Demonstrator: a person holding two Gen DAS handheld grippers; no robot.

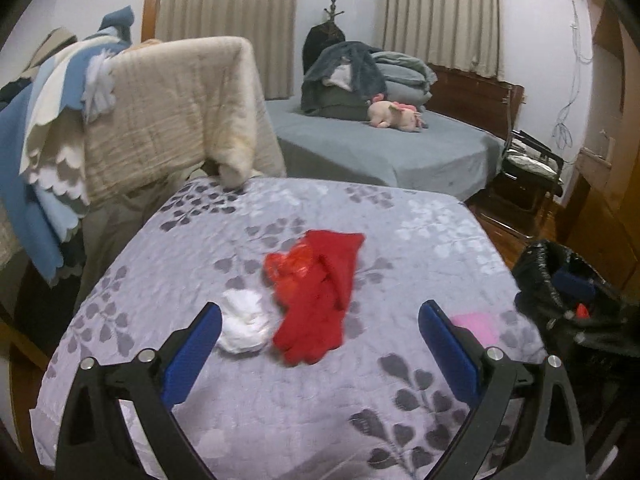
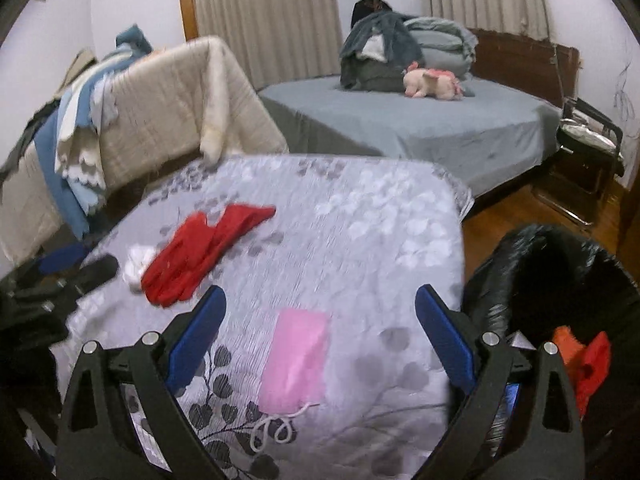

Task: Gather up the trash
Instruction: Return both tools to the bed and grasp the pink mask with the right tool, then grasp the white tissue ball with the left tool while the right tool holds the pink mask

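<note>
On the grey leaf-patterned bedspread [image 1: 280, 400] lie a red cloth [image 1: 320, 304], a shiny red wrapper [image 1: 288, 264] against its far end and a crumpled white tissue [image 1: 244, 328] on its left. My left gripper [image 1: 320, 307] hovers open just short of the tissue and cloth, nothing between its blue pads. A pink face mask [image 2: 296, 360] with white loops lies flat between the open fingers of my right gripper [image 2: 320, 292], untouched. The red cloth [image 2: 200, 252] and tissue [image 2: 138, 268] sit further left. A black-lined trash bin [image 2: 540, 272] stands at the right, with red and orange scraps [image 2: 588, 360] inside.
A beige quilt [image 1: 172, 120] and blue blankets [image 1: 24, 168] hang over a rail at the left. Behind is a bed with a grey sheet [image 1: 380, 152], folded bedding and a pink plush toy [image 1: 394, 114]. A dark chair [image 1: 528, 168] stands on the wooden floor at the right.
</note>
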